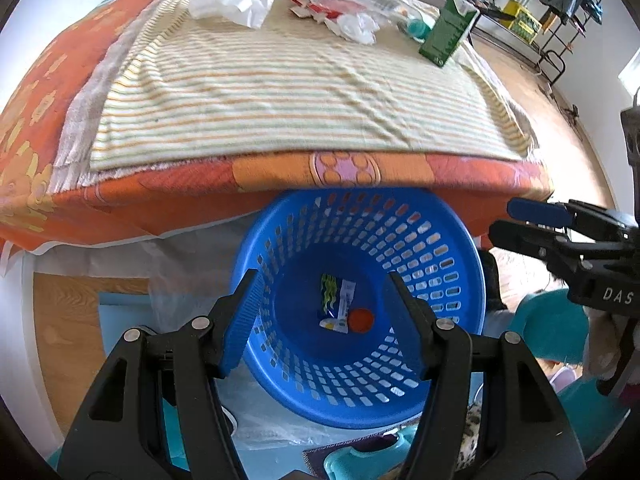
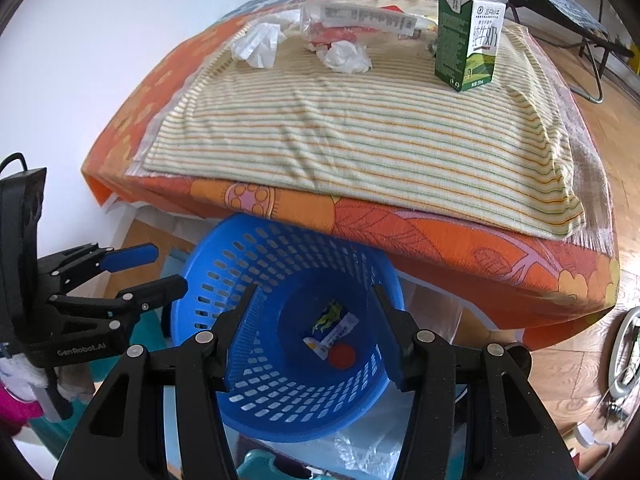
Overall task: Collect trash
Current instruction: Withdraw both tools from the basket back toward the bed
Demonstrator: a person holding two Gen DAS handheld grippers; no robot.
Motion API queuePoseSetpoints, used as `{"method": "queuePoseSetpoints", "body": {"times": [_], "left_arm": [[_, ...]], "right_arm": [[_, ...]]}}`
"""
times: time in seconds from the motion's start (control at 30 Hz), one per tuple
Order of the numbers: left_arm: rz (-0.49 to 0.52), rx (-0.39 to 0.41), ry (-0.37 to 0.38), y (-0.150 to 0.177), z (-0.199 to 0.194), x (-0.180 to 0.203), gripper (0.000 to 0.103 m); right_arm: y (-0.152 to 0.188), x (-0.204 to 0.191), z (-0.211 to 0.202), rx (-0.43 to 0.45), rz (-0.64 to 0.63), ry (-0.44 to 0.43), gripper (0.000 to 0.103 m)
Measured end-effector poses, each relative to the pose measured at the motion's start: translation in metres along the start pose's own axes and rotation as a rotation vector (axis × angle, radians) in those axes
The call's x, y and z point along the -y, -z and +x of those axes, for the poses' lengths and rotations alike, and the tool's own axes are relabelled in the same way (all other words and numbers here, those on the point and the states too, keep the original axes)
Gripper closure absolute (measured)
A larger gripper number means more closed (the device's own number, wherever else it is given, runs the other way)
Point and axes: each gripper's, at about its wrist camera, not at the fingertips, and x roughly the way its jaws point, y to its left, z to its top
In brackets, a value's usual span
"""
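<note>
A blue perforated basket (image 1: 448, 240) stands on the floor under the bed's edge; it also shows in the right wrist view (image 2: 224, 280). In it lie a wrapper (image 1: 335, 303) and an orange cap (image 1: 360, 319). My left gripper (image 1: 322, 282) is open and empty above the basket. My right gripper (image 2: 314, 294) is open and empty above it too. On the striped towel (image 2: 360, 136) at the far end lie a green milk carton (image 2: 466, 40), a clear plastic bottle (image 2: 360, 20), crumpled tissue (image 2: 346, 56) and a white plastic bag (image 2: 258, 42).
The bed has an orange flowered sheet (image 2: 440, 236). Wooden floor (image 2: 560, 376) lies to the right. Folding chairs (image 2: 560, 4) stand behind the bed. Teal items (image 1: 552, 328) and a plastic sheet lie beside the basket.
</note>
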Motion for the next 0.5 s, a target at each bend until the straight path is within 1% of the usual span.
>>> {"method": "queuePoseSetpoints", "body": {"times": [0.23,0.3,0.37,0.5], "left_arm": [[-0.052,0.029,0.002,-0.025,-0.01,-0.012,0.039],[-0.068,0.04,0.007,-0.032,-0.014,-0.015,0.033],[-0.079,0.052,0.008,-0.038,-0.017,-0.017,0.03],[-0.1,0.065,0.011,-0.052,-0.022,-0.02,0.03]], "right_arm": [[-0.01,0.003,-0.009,0.025,0.026,-0.016,0.05],[-0.013,0.005,-0.012,0.031,0.041,-0.023,0.05],[-0.016,0.008,-0.014,0.035,0.054,-0.03,0.05],[-0.025,0.015,-0.021,0.054,0.085,-0.041,0.048]]}}
